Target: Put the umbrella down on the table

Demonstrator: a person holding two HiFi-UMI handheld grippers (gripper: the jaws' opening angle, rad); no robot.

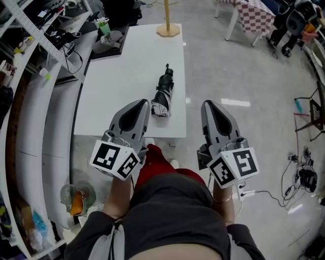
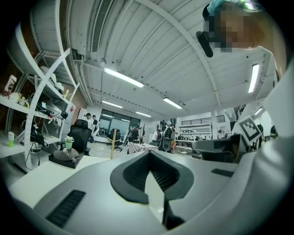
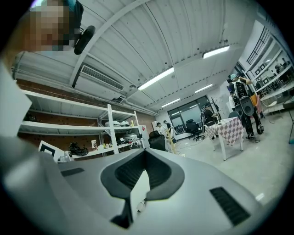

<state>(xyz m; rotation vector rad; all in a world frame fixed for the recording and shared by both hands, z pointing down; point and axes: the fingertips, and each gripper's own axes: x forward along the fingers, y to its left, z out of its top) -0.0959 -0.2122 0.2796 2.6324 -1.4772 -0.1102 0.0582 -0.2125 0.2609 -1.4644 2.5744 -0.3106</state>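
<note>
Your dark-clothed lap fills the bottom of the head view, with a marker cube at the back of each tool just above it. Your left gripper (image 1: 143, 104) has its jaws pressed together with nothing between them, and its tip reaches over the near edge of the white table (image 1: 117, 91). Your right gripper (image 1: 208, 104) is likewise closed and empty, and it hangs over the floor to the right of that table.

Just past the left tip, the folded black umbrella (image 1: 163, 94) lies flat on the tabletop, free of both tools. It runs lengthwise away from you, close to the table's right edge.

Farther along, a round wooden stand base (image 1: 168, 29) sits at the far end. A checkered table (image 1: 256, 12) stands beyond on the right, and cluttered white shelving (image 1: 30, 30) lines the left.
</note>
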